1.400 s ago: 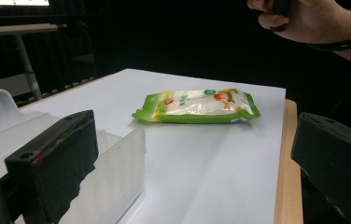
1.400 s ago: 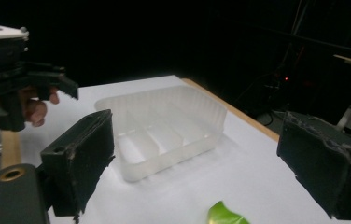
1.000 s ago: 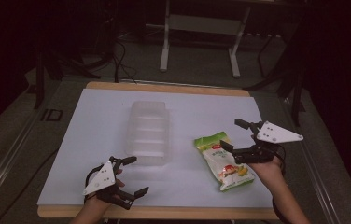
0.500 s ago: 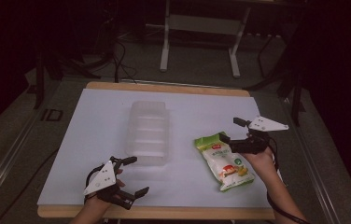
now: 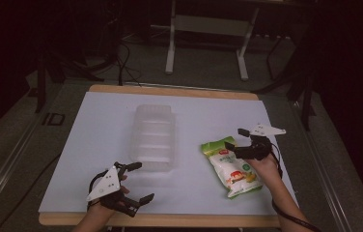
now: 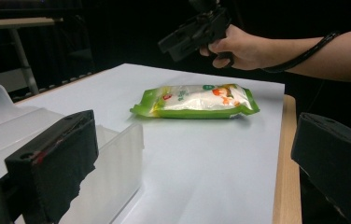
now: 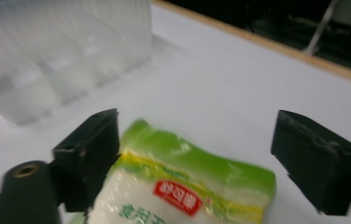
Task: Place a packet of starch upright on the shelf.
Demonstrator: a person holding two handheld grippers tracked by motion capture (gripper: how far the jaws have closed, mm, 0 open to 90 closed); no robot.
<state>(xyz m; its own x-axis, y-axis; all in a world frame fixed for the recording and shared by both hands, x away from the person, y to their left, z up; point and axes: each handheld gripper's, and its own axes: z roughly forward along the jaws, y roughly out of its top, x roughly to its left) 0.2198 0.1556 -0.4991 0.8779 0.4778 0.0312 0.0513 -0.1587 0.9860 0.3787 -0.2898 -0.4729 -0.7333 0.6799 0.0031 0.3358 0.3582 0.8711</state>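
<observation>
A green and white snack bag (image 5: 229, 166) lies flat on the white table top (image 5: 203, 116), right of centre. My right gripper (image 5: 236, 141) hovers open over the bag's far end. In the right gripper view the bag (image 7: 178, 191) shows between the two spread jaws of the right gripper (image 7: 204, 158), with no contact visible. A clear plastic container (image 5: 153, 137) stands at the table's middle. My left gripper (image 5: 140, 182) rests open near the front edge, just in front of the container, with nothing in it. The left gripper view looks past the container's corner (image 6: 117, 158) toward the bag (image 6: 197, 100).
The table's wooden edge (image 5: 170, 220) runs close to the left gripper. A metal stand (image 5: 206, 29) and cables lie on the dark floor beyond the far edge. White surface lies between container and bag.
My right gripper has moved left and down over the far end of the bag. The left gripper, the bag and the container have stayed put.
</observation>
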